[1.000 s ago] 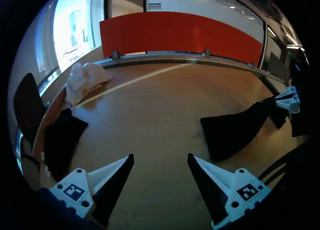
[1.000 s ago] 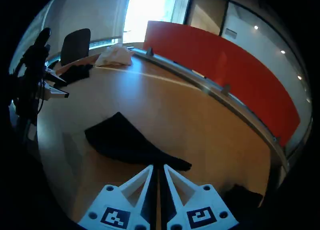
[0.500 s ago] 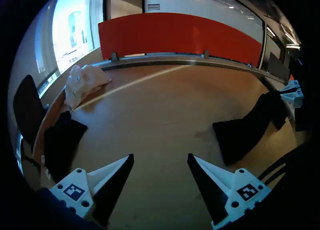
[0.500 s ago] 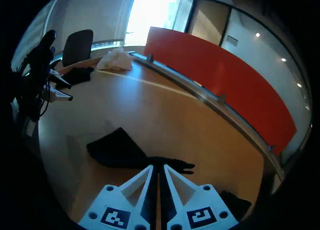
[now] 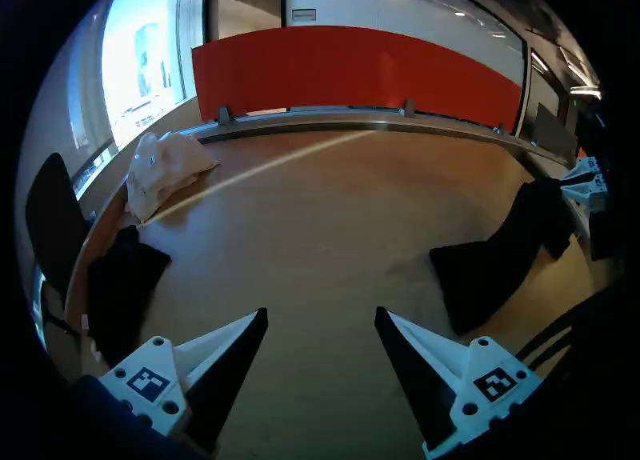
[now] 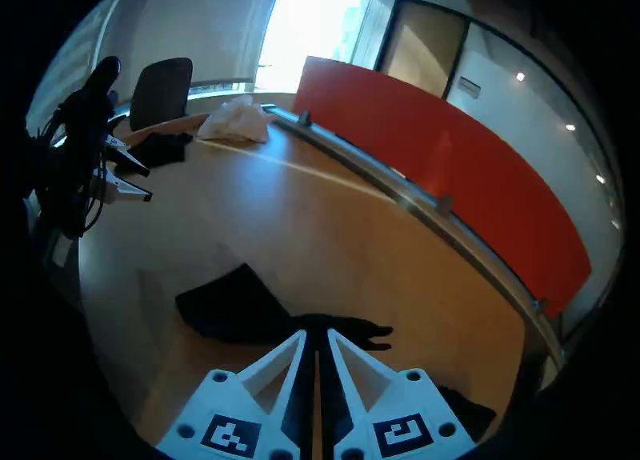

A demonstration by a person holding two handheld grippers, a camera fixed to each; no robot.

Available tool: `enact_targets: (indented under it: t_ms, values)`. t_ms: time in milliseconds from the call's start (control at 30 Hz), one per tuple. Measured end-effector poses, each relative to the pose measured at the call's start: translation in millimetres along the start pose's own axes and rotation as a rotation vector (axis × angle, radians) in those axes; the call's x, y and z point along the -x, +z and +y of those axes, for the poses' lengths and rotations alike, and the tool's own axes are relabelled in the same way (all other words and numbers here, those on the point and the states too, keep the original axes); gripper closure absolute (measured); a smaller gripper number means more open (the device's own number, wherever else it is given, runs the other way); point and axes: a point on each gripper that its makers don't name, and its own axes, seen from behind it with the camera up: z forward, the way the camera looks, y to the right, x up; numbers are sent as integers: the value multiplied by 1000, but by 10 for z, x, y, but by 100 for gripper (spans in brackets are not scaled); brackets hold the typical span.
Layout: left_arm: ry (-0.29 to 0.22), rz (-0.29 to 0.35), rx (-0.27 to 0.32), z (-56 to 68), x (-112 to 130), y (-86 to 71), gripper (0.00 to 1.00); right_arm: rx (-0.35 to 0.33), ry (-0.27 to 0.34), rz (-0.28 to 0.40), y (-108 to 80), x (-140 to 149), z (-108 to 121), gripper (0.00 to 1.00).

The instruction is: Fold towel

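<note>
**Right gripper pinches the towel, left gripper spread and free**

Left gripper view, L to R: at the far left we see a dark chair (image 5: pixel 52 220). Just inside it a black cloth (image 5: pixel 120 288) lies at the table (image 5: pixel 320 212) edge, w/ a white cloth (image 5: pixel 164 168) bunched above it at upper left. A red panel (image 5: pixel 360 68) runs across the top behind the table. At bottom centre the left gripper (image 5: pixel 320 312) has its jaws spread wide, nothing between them, bare wood below. On the right, the black towel (image 5: pixel 488 268) lies partly on the table and rises in a strip to the right gripper (image 5: pixel 588 188) at the right edge.

Right gripper view, L to R: at the left edge a hand holds the left gripper (image 6: pixel 149 185), fingers apart, well apart from the towel. The chair (image 6: pixel 160 92), black cloth (image 6: pixel 160 148) and white cloth (image 6: pixel 236 124) sit at upper left. At bottom centre the right gripper (image 6: pixel 318 332) has its jaws pressed nearly together, pinching the black towel (image 6: pixel 232 308), which spreads lower left of centre. This view also gives us a close look at the pinch itself, plus another dark cloth (image 6: pixel 468 412) at lower right; we can't tell what it is.
</note>
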Motion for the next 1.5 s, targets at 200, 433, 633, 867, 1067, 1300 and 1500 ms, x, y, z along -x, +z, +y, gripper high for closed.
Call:
enact_targets:
  t_ms: [200, 433, 633, 867, 1067, 1300, 1500]
  values:
    - [-1, -1, -1, 7, 12, -4, 0, -28, -29, -10, 75, 12, -121, 92]
    - [2, -1, -1, 14, 12, -7, 0, -72, -51, -13, 203, -4, -337, 92]
    - [1, -1, -2, 16, 19, -14, 0, -121, -59, -12, 321, -27, -580, 92]
    - [0, 2, -9, -14, 26, -40, 0, -168, -62, -6, 450, -86, -822, 92]
    - [-9, -1, -15, -55, 65, -64, 0, -224, -73, -9, 550, -126, -1068, 92]
    - [-12, -5, -22, -100, 101, -84, 0, -266, -78, -48, 588, -23, -1267, 27]
    - [-18, -5, -23, -124, 111, -95, 0, -258, -56, -56, 556, 18, -1219, 19]
